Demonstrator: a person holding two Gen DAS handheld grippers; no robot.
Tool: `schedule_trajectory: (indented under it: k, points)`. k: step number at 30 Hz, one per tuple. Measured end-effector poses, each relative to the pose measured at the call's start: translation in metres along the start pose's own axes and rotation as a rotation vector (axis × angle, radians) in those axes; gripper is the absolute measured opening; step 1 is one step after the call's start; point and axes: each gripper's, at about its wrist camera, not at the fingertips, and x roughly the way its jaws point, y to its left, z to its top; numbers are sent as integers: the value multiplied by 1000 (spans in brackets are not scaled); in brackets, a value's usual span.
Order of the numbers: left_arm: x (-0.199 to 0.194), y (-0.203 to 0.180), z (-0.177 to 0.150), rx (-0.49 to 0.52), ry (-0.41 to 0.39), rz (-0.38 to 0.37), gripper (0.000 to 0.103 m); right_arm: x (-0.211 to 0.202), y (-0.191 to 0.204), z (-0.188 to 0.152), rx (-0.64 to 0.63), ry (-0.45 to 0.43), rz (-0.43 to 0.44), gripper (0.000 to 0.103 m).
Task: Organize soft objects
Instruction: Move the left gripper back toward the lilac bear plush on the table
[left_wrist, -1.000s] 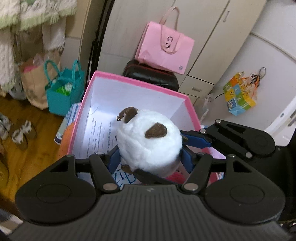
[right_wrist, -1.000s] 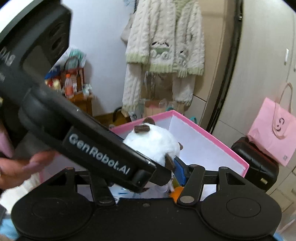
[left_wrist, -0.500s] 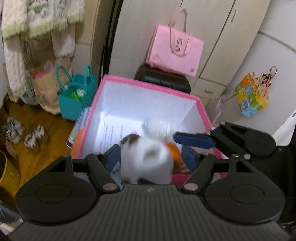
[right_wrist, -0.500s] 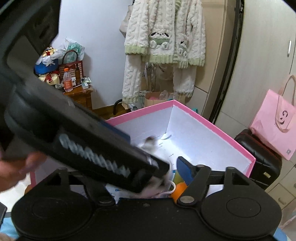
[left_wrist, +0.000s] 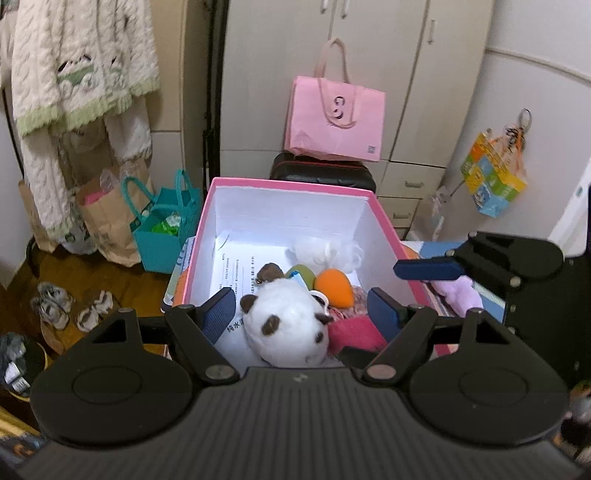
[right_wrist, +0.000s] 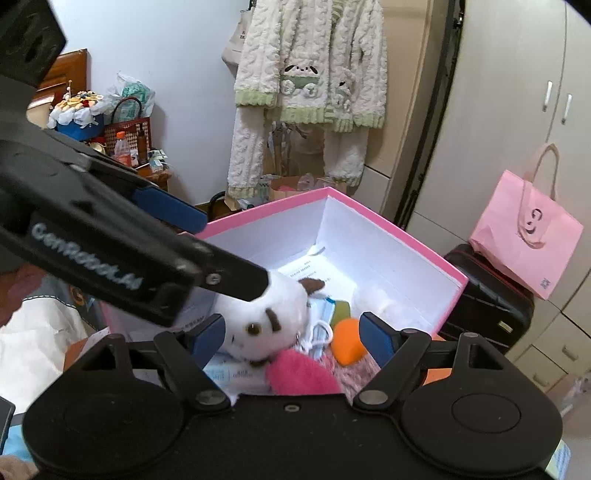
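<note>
One pink box (left_wrist: 284, 183) stands open on the floor; inside lie one white plush dog (left_wrist: 286, 325) (brown ears and patches), one orange toy (left_wrist: 334, 287), one pink fluffy piece (right_wrist: 301, 373) and one white puff (left_wrist: 325, 249); the left gripper (left_wrist: 301, 308) hangs spread above the dog, holding nothing; the right gripper (right_wrist: 291, 336) likewise gapes empty.

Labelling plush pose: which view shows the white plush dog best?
Right wrist: the white plush dog shows its face there, with an eye and brown markings, though the left gripper covers its upper left. Left wrist shows it whole in the pink box, but only its back and brown patches.
</note>
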Motion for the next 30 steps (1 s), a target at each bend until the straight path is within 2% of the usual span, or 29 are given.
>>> schedule_trajectory:
  k: [14, 19, 26, 30]
  points:
    - [-57, -35, -16, 151, 14, -86, 78, -71, 12, -21, 0, -12, -9, 84]
    - [-70, -55, -22, 209, 20, -99, 78, -102, 14, -38, 7, -28, -10, 84]
    - [-79, -89, -31, 279, 27, -155, 78, -140, 14, -67, 11, -52, -51, 84]
    - [-81, -107, -31, 274, 22, -199, 78, -152, 11, -81, 14, -42, -71, 84]
